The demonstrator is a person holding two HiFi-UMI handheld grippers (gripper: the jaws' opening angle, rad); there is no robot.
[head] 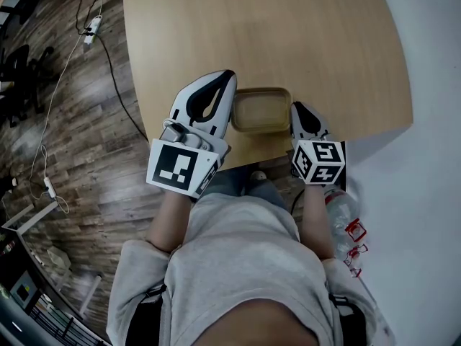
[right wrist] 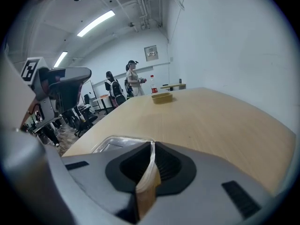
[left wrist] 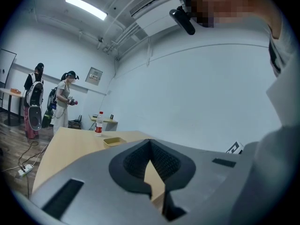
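Head view: tan box [head: 261,110] at the near edge of the worktop [head: 288,34], sitting between both tools. Right hand-held gripper [head: 300,109] at the box's right rim. Right gripper view confirms: jaws clamped on the thin rim strip, with a shiny clear cover or film on the box showing just left of the pinch. Left hand-held gripper [head: 225,76] lying along the box's left side, just beside it; contact not clear. Left gripper view: jaws pressed together at the tips, nothing pinched, only worktop showing through the gap below them. Far end of the worktop: small tray [right wrist: 161,97] and bottle [right wrist: 153,90], well apart from the box. Two people [right wrist: 131,78] standing beyond. Judgement on doing it well: rim looks thin and flexible, so pinch square and deep on it, not on the film alone. Light squeeze to avoid buckling the wall. Box level and low over the worktop. Left tool flat against the opposite side as a stop. Mind the near edge, since the box sits close to it.
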